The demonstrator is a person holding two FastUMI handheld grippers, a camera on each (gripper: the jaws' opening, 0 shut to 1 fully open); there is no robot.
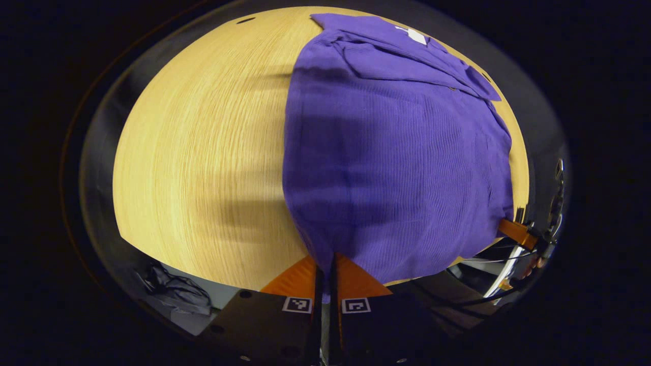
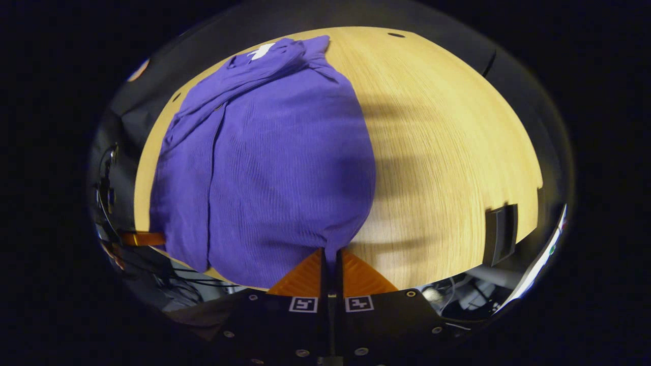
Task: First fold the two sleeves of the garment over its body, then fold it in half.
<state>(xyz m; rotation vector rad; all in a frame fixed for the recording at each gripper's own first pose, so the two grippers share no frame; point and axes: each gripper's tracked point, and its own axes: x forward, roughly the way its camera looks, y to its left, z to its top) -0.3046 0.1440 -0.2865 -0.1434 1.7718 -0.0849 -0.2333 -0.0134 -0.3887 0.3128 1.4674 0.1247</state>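
No writing is legible; a small white tag [image 1: 414,35] sits at the collar, too blurred to read. The purple shirt [image 1: 396,168] lies on the wood table [image 1: 203,152], sleeves folded over its body. The left gripper [image 1: 325,264] and right gripper [image 2: 330,259] each pinch a corner of the near hem
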